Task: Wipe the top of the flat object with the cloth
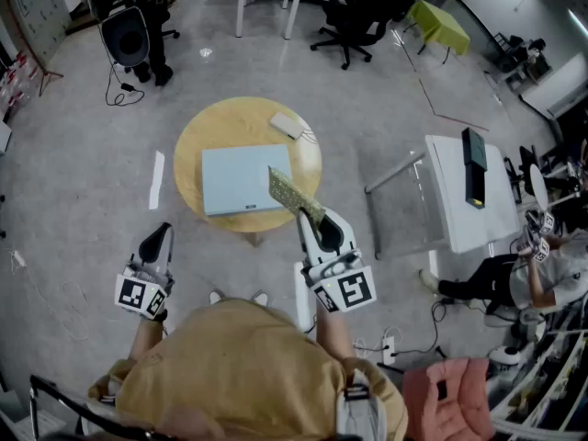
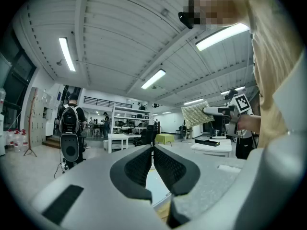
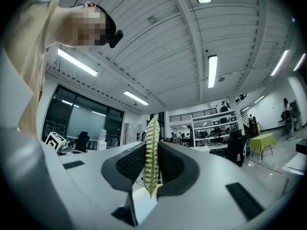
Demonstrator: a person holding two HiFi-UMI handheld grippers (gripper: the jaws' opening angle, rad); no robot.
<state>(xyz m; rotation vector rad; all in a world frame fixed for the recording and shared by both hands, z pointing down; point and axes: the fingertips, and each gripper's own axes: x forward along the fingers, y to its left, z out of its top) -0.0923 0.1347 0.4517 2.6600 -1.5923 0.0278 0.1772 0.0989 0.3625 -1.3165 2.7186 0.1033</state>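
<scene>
A light blue flat object lies on a round wooden table. My right gripper is shut on a yellow-green cloth, which hangs over the object's right edge. In the right gripper view the cloth stands edge-on, pinched between the jaws of my right gripper. My left gripper is held off the table's near left side, shut on nothing. In the left gripper view the left gripper has its jaws together, and the cloth shows at the right.
A small white item lies at the table's far right. A white desk stands to the right, with a seated person beyond it. Office chairs and a speaker stand farther back on the grey floor.
</scene>
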